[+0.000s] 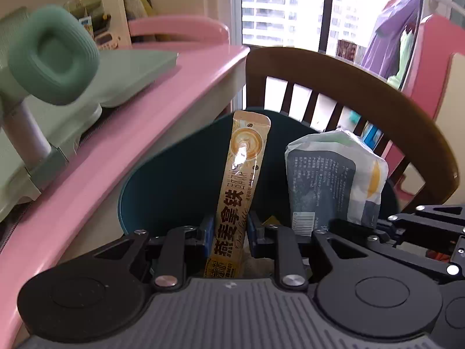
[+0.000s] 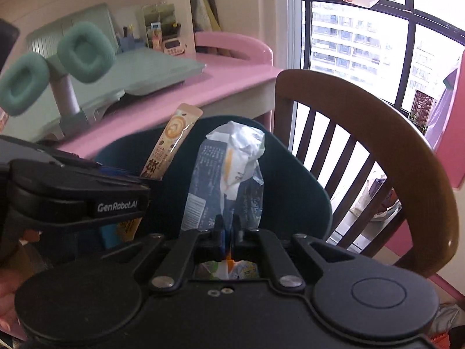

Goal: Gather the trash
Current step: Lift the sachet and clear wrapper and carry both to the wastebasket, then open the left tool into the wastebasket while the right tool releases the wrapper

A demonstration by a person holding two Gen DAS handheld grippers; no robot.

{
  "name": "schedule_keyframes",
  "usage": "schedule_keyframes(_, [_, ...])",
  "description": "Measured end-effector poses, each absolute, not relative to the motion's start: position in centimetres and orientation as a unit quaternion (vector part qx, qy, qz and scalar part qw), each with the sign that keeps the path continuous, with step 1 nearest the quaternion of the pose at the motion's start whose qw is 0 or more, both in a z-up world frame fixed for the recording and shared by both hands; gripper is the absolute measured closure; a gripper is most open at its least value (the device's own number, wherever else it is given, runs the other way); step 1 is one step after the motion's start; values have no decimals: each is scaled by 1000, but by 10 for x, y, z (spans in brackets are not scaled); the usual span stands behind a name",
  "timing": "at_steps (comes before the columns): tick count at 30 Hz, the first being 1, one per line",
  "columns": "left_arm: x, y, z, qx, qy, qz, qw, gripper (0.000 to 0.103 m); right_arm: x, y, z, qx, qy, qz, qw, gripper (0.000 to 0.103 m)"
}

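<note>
My left gripper (image 1: 229, 232) is shut on a long beige oat latte sachet (image 1: 241, 180), held upright over a dark teal bin (image 1: 162, 180). My right gripper (image 2: 229, 232) is shut on a crumpled white and dark blue snack wrapper (image 2: 229, 168), also upright over the bin (image 2: 290, 180). The wrapper shows in the left wrist view (image 1: 334, 180) to the right of the sachet. The sachet shows in the right wrist view (image 2: 171, 142) to the left, with the left gripper's body (image 2: 78, 192) in front of it.
A pink desk (image 1: 145, 116) runs along the left with a green stand and green padded headrest (image 1: 52, 55) on it. A brown wooden chair (image 1: 348, 87) stands behind the bin, in front of a window. The desk also shows in the right wrist view (image 2: 203, 87).
</note>
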State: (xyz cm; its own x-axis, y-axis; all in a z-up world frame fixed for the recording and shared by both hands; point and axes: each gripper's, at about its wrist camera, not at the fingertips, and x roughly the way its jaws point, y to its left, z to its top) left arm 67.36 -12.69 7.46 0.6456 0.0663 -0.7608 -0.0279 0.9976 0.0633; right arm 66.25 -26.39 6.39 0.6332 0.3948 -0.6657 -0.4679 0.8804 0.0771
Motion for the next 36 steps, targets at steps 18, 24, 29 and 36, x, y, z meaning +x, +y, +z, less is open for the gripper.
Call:
schedule_keyframes(18, [673, -128, 70, 31, 430, 35, 901, 35, 646, -267, 63, -79, 340, 229, 909, 64])
schedule_keyframes(24, [652, -130, 85, 35, 422, 33, 905, 35, 624, -271, 78, -77, 325, 231, 914, 52])
schedule_keyframes(29, [623, -126, 102, 22, 411, 27, 911, 35, 597, -275, 91, -79, 311, 236, 917, 45])
schedule_keyframes(36, [576, -127, 118, 27, 400, 22, 916, 35, 555, -282, 104, -70, 298, 241, 921, 39])
